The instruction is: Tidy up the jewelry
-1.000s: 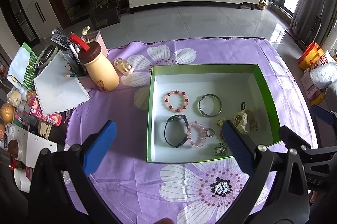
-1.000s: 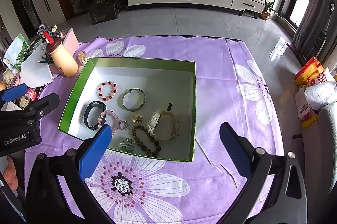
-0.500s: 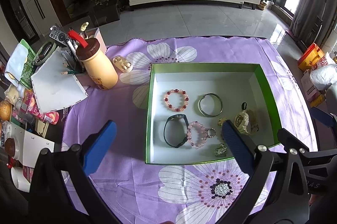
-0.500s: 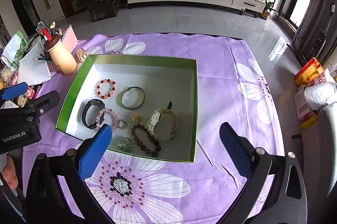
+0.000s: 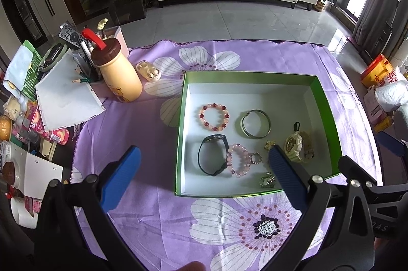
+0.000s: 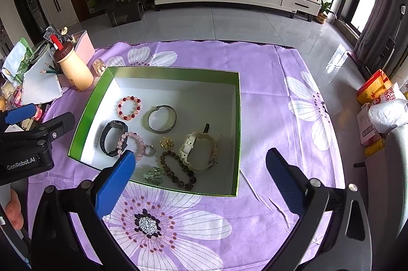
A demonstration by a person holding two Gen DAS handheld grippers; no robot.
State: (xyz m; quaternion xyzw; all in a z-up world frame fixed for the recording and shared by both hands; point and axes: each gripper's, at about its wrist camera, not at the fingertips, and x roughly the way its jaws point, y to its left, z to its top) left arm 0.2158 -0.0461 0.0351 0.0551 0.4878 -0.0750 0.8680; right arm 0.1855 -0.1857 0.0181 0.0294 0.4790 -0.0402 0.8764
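Note:
A green box [image 5: 327,103] [image 6: 86,113] with a white floor sits on the purple flowered cloth. Inside lie a red-and-pink bead bracelet [image 5: 213,117] [image 6: 129,108], a silver bangle [image 5: 255,127] [image 6: 162,118], a black band [image 5: 213,154] [image 6: 113,134], a pink bead bracelet [image 5: 238,160] [image 6: 131,141], a cream watch [image 5: 298,146] [image 6: 201,151], a dark bead bracelet [image 6: 177,170], a gold charm [image 6: 167,142] and small brooches. My left gripper [image 5: 202,178] is open and empty above the box's near edge. My right gripper [image 6: 201,176] is open and empty, also above the near edge.
A cream bottle with a brown cap [image 5: 116,73] [image 6: 74,69], an earbud case [image 5: 148,71], papers, pencils and clutter stand at the table's left. The left gripper's body shows in the right wrist view [image 6: 30,141]. Bags [image 6: 382,103] lie on the floor at right.
Both views have drifted slightly; the box sits a little lower and nearer in each. Both grippers stay open and empty.

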